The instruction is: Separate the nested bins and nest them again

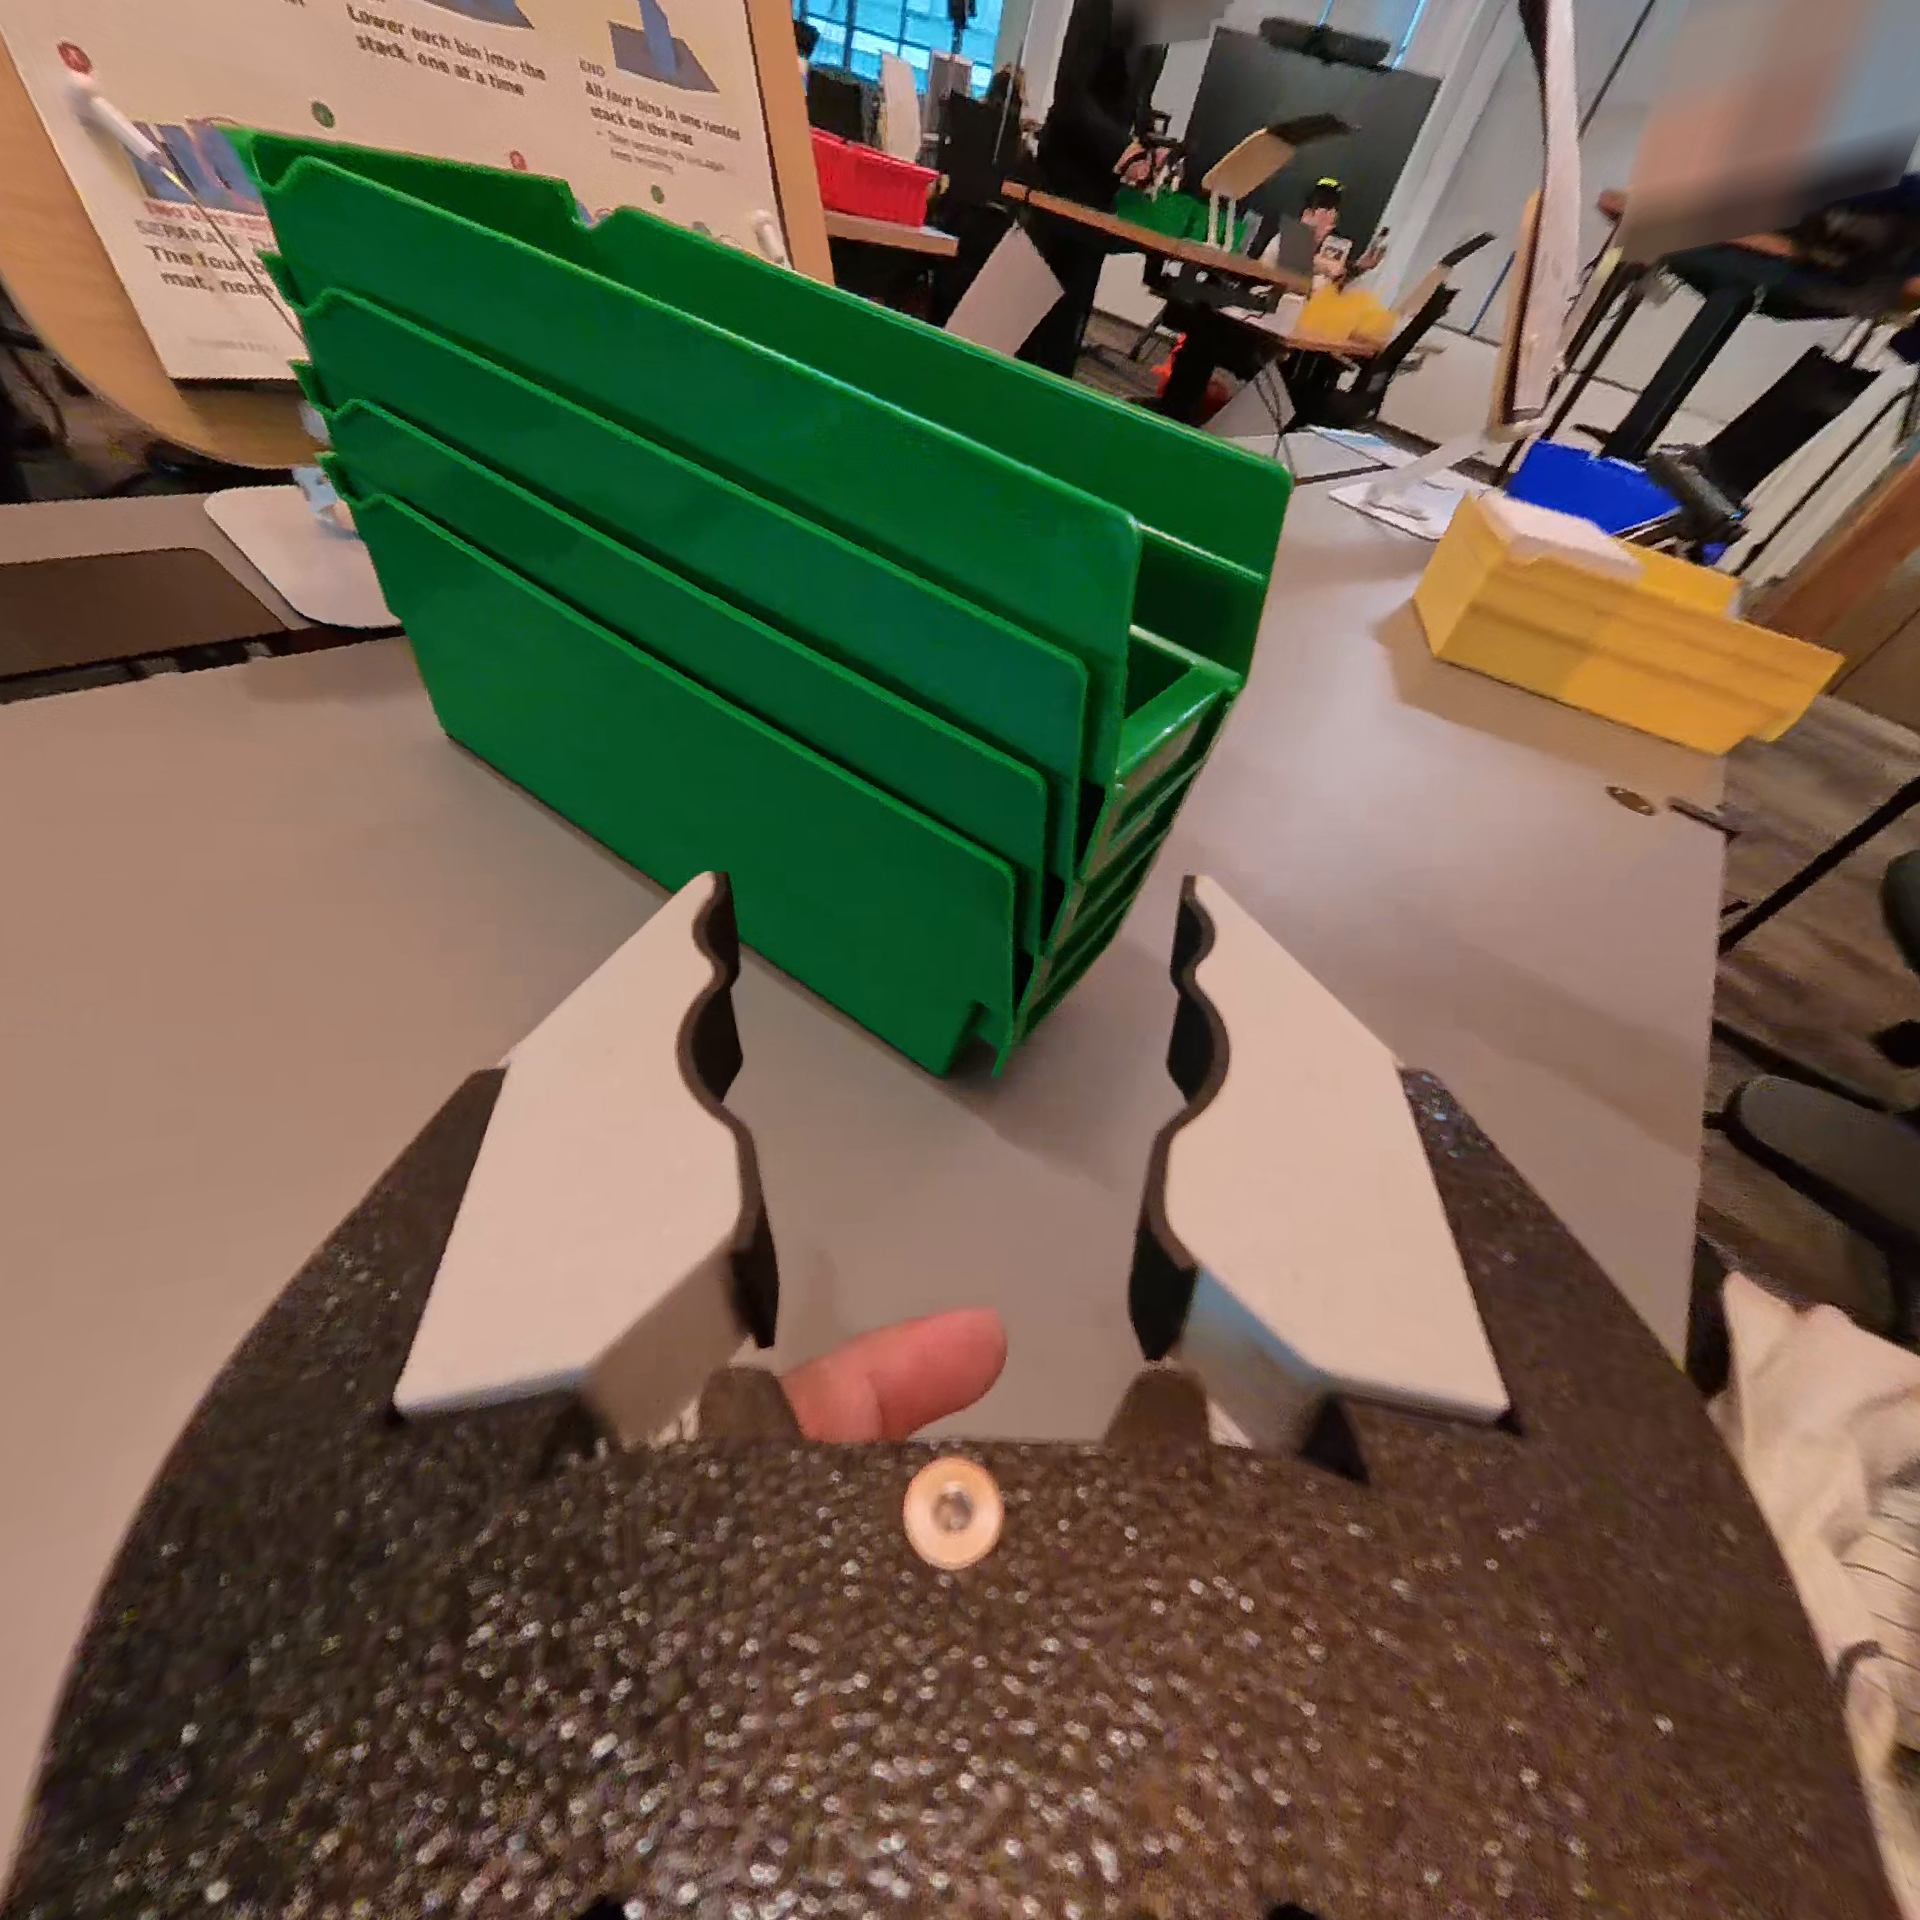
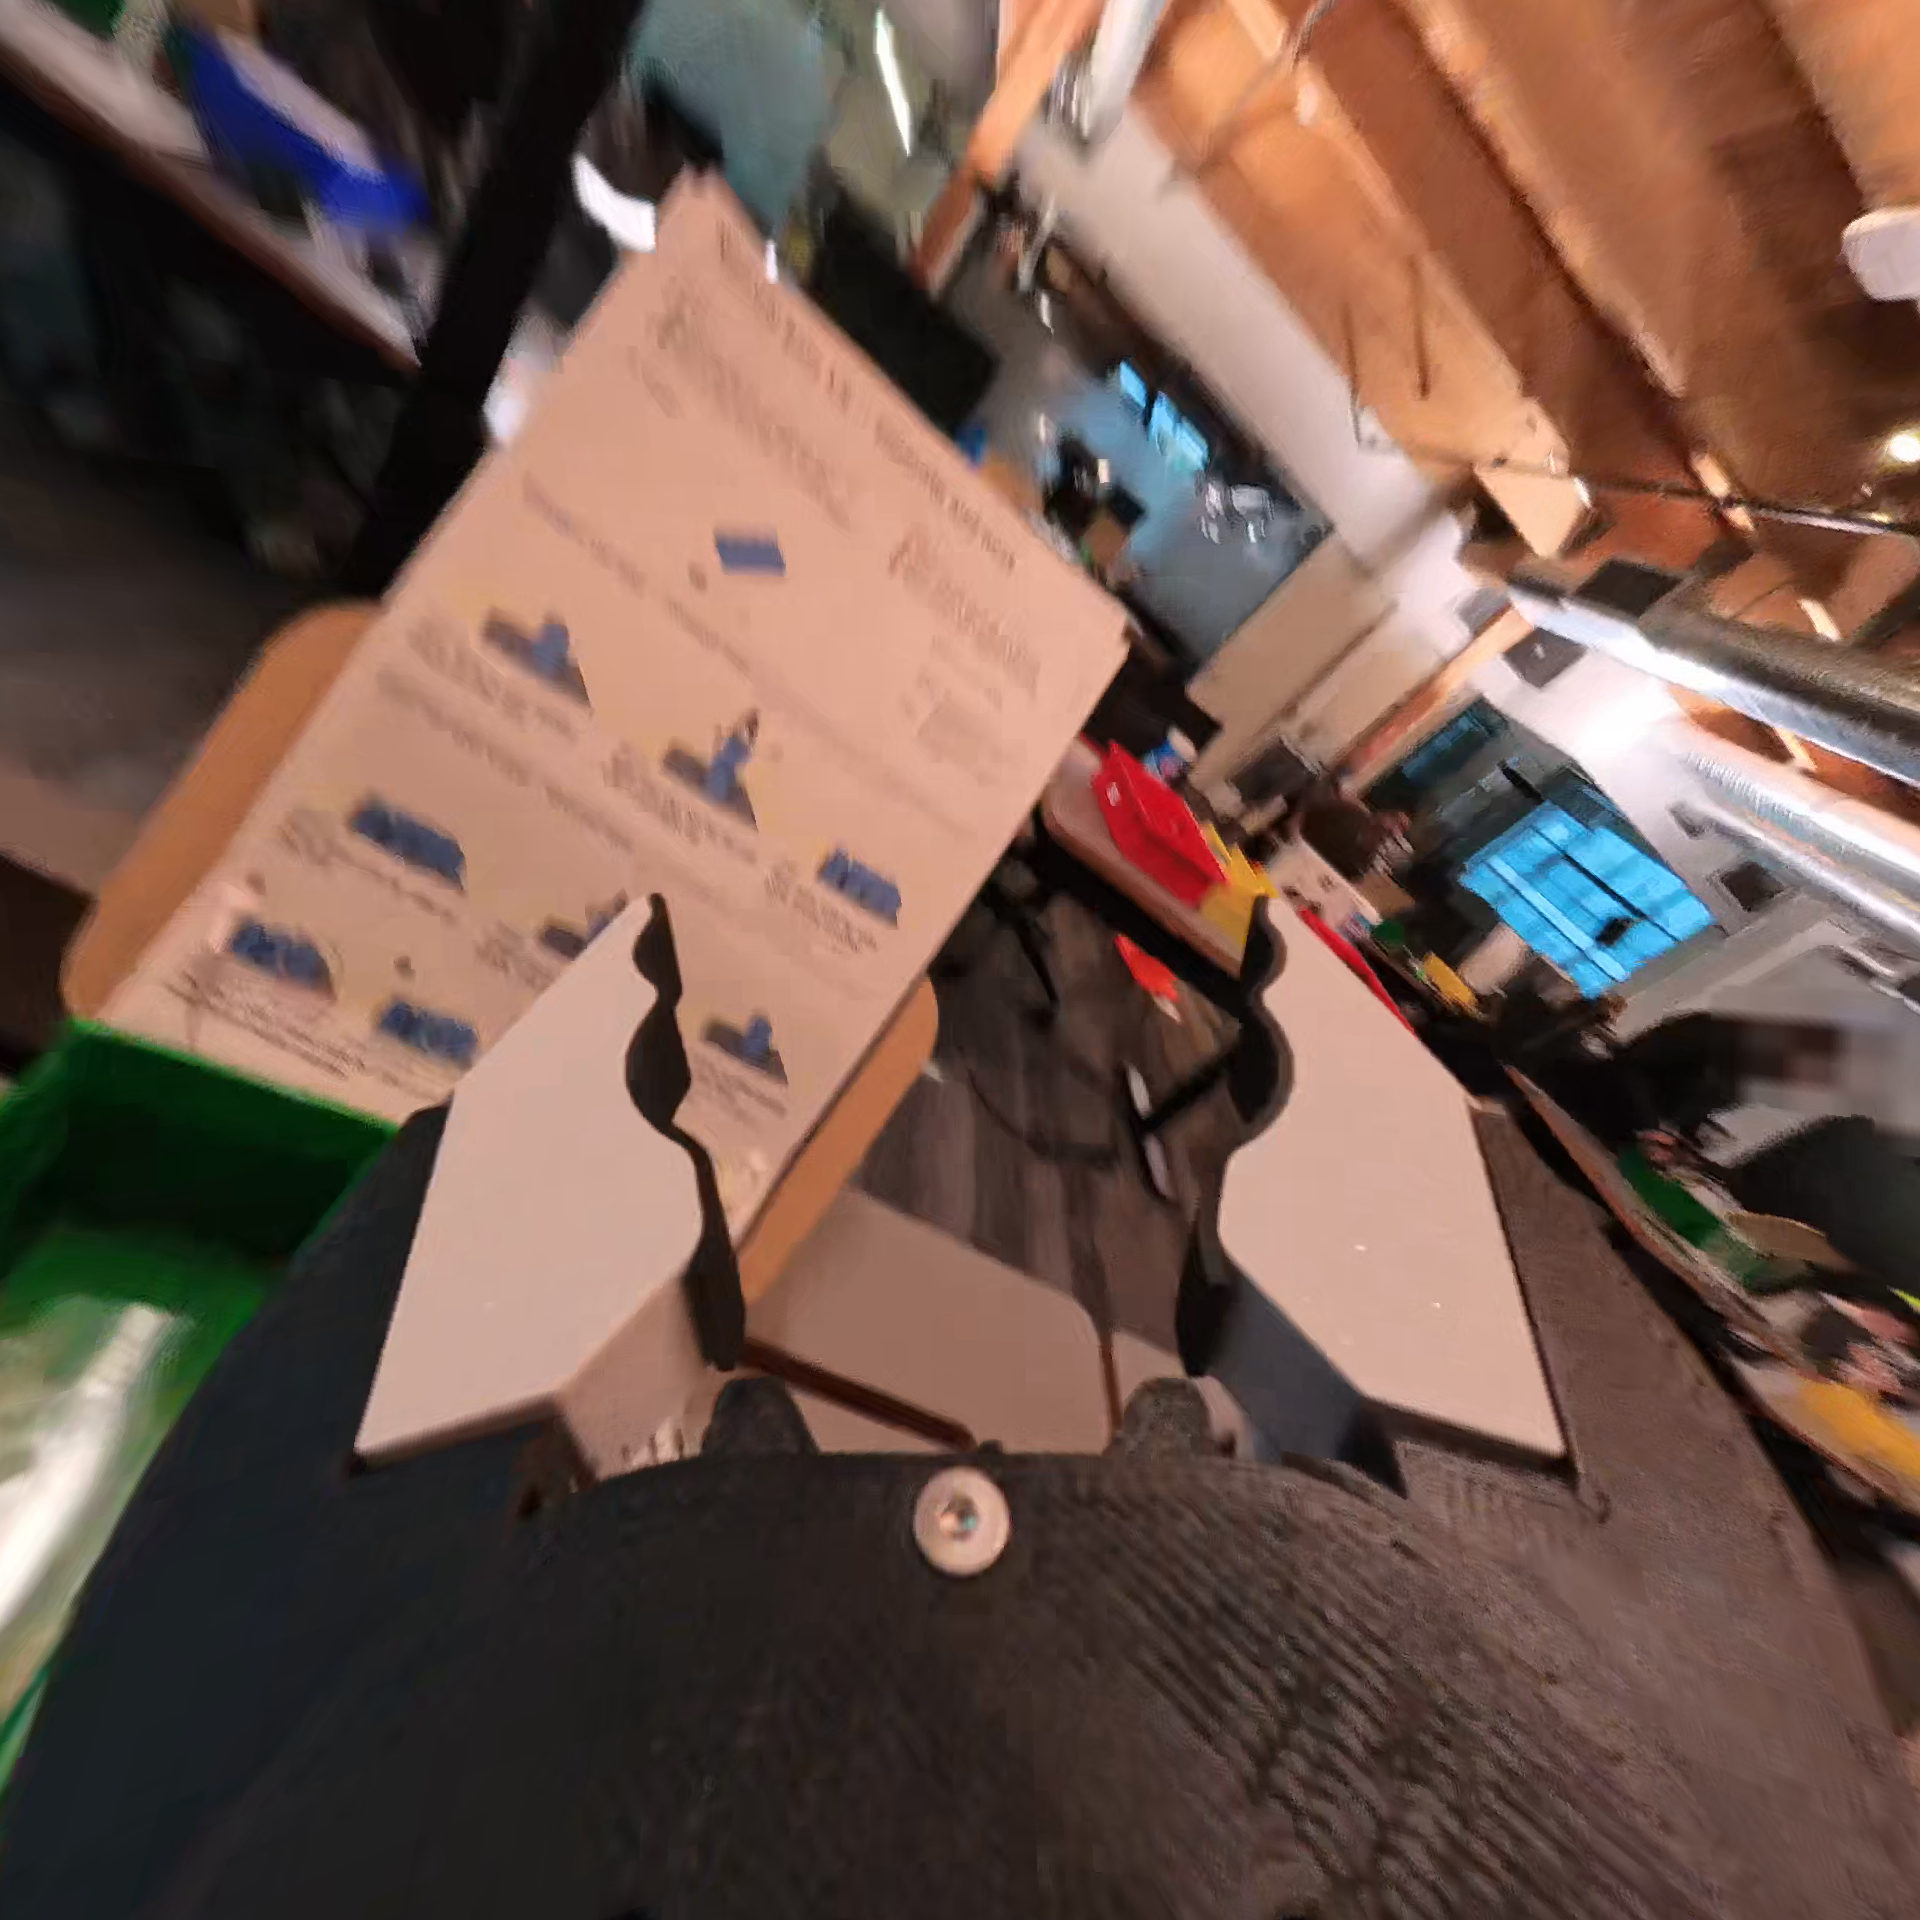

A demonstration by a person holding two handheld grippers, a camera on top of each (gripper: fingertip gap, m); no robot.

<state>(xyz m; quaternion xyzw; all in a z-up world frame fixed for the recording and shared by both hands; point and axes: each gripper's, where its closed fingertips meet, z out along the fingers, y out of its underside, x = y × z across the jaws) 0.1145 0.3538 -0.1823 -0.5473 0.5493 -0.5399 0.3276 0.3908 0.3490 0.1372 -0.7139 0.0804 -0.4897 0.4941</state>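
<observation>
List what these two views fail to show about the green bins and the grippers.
- Green bins, left wrist view: the near wall hides the insides; the far end is turned away.
- Green bin, right wrist view: motion-blurred, cut by the left edge and the right gripper.
- Left gripper: the right wrist view never shows it.

Right wrist view smearing throughout; green bin [image 2: 156,1164] running off left edge; instruction board [image 2: 665,727] print blurring, unreadable.
</observation>
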